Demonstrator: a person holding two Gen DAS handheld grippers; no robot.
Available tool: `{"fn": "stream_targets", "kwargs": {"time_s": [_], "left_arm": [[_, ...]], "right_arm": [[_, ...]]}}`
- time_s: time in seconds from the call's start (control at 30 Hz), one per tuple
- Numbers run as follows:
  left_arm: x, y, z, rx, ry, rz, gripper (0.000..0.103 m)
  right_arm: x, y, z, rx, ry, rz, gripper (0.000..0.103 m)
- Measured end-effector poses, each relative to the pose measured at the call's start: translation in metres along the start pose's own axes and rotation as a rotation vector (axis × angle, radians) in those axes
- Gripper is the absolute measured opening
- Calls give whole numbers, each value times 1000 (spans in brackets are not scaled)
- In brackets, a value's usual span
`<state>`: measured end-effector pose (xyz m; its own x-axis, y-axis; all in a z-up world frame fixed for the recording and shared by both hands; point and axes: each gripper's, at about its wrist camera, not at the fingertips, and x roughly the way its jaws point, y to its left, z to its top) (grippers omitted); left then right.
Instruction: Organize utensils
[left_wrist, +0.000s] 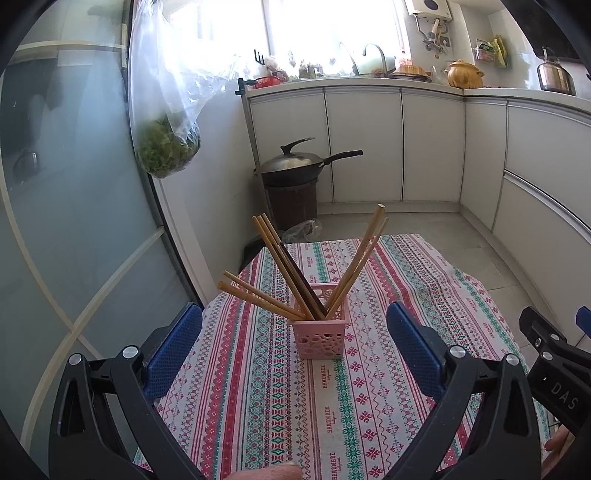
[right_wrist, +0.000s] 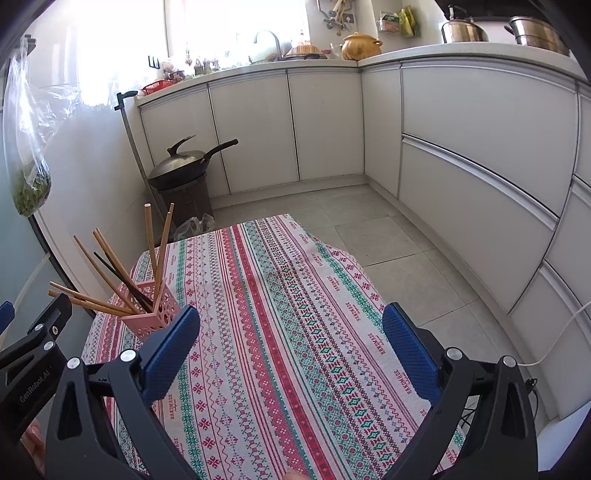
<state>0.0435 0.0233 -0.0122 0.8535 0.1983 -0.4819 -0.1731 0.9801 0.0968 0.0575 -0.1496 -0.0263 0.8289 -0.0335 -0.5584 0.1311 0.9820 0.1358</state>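
Both the left tool (left_wrist: 294, 334) and right tool (right_wrist: 291, 338) hover spread wide and empty-handed above the patterned worktop (right_wrist: 280, 332), where chopsticks (left_wrist: 295, 273) fan from a pink basket (left_wrist: 320, 338).

We see chopsticks (left_wrist: 284, 280) fanned out in a holder (left_wrist: 320, 336) standing on the table (left_wrist: 258, 387), toward its left edge. Behind the table, a wok (left_wrist: 295, 166) sits on a bin (left_wrist: 293, 201) before the cabinets (left_wrist: 369, 147).
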Motion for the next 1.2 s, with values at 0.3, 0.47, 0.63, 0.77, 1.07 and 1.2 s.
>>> {"fn": "stream_targets", "kwargs": {"time_s": [0.3,0.47,0.63,0.77,1.07,1.2], "left_arm": [[1,-1,0,9,7,9,96],[2,-1,0,12,13,10,96],[0,-7,-2,41,-7,9,92],[-3,-11,-4,57,-22,6,80],[-3,-6,-1,25,-5,-21,96],[-2,-7,-2,26,3,-22,96]], "right_arm": [[3,1,-2,-1,13,1,96],[3,2,-2,-2,14,1,96],[8,3,-4,-2,30,3,96],[9,4,-6,-4,34,2,96],[12,2,-4,-1,37,-7,96],[14,1,-5,3,42,-11,96]]}}
